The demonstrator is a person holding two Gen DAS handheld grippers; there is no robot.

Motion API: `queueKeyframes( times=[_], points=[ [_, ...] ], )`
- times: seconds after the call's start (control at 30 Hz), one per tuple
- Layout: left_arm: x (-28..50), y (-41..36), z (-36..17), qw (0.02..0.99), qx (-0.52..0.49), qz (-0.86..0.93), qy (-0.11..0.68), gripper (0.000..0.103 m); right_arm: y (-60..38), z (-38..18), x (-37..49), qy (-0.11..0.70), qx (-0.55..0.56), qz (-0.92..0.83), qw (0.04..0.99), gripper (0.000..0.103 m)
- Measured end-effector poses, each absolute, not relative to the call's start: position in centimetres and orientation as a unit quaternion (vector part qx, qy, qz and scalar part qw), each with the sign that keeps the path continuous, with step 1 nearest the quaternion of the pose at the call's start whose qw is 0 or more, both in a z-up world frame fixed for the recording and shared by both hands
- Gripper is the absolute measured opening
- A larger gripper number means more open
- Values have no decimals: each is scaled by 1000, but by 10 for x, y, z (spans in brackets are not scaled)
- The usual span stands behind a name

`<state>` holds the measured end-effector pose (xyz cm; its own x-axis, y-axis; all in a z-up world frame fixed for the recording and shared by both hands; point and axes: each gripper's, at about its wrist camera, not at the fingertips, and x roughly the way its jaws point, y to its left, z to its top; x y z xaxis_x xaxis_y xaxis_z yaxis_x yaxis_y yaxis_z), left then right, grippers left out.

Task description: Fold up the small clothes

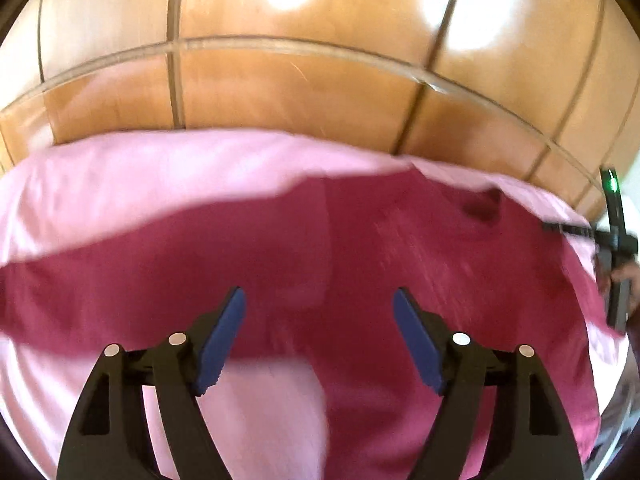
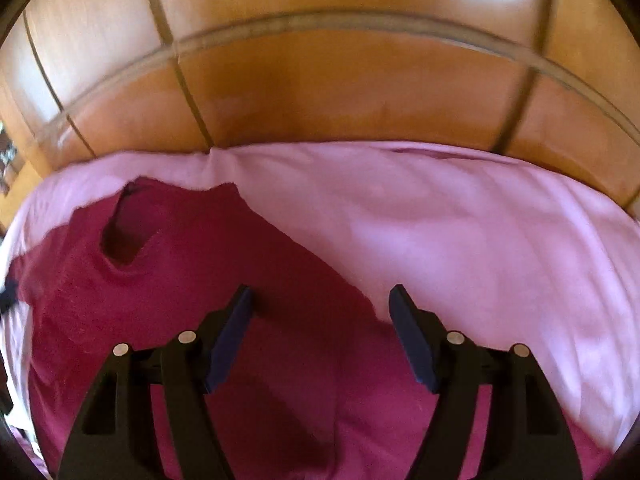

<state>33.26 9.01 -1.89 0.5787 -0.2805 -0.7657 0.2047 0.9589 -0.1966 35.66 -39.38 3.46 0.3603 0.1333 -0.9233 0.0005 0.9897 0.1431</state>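
1. The left gripper (image 1: 319, 300) hangs over the shirt (image 1: 360, 264), its blue-padded fingers (image 1: 224, 336) spread and holding nothing.
2. The dark red shirt lies spread on the pink sheet (image 1: 120, 176), its neck opening (image 2: 122, 236) toward the far side.
3. The right gripper (image 2: 320, 298) is spread wide above the shirt's right edge, empty.
4. Wooden panels (image 2: 340, 92) rise beyond the sheet.

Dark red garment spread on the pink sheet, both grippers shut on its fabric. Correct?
Not quite: both grippers are open. The left gripper and right gripper hold nothing above the dark red garment on the pink sheet, as both wrist views show.
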Motion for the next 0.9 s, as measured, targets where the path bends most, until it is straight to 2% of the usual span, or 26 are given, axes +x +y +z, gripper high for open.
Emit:
queueKeyframes(
  times=[0.1,0.27,0.3,0.37,0.4,0.43,0.5,0.53,0.57,0.73,0.8,0.83,0.87,0.9],
  points=[
    [371,92,-21,882,-62,-145,444,75,-380,27,360,581,42,56,811,67],
    [424,72,-36,879,-21,-135,457,75,-368,12,363,597,12,71,799,45],
    [432,69,-42,876,-13,-135,462,75,-367,10,362,597,8,74,799,43],
    [449,60,-62,854,3,-151,498,74,-368,13,360,597,3,76,799,32],
    [453,59,-69,847,7,-154,509,69,-367,14,359,595,-4,75,800,28],
    [455,55,-79,843,21,-153,516,55,-365,15,359,593,-11,74,802,21],
    [451,51,-78,852,41,-164,496,18,-362,20,358,586,-32,66,807,14],
    [446,51,-72,860,42,-161,482,11,-359,22,358,581,-40,63,811,13],
    [443,50,-68,868,49,-153,469,10,-357,26,358,575,-50,59,815,12],
    [448,54,-63,890,64,-82,444,9,-342,28,373,544,-79,32,835,12],
    [449,43,-74,884,108,-66,450,10,-336,8,378,562,-94,16,822,20],
    [447,33,-82,880,140,-64,450,13,-334,1,377,564,-100,9,820,27],
    [441,28,-83,883,164,-55,436,16,-334,1,376,555,-98,1,826,47],
    [437,28,-80,884,167,-52,434,20,-338,4,373,549,-84,-12,831,60]
  ],
)
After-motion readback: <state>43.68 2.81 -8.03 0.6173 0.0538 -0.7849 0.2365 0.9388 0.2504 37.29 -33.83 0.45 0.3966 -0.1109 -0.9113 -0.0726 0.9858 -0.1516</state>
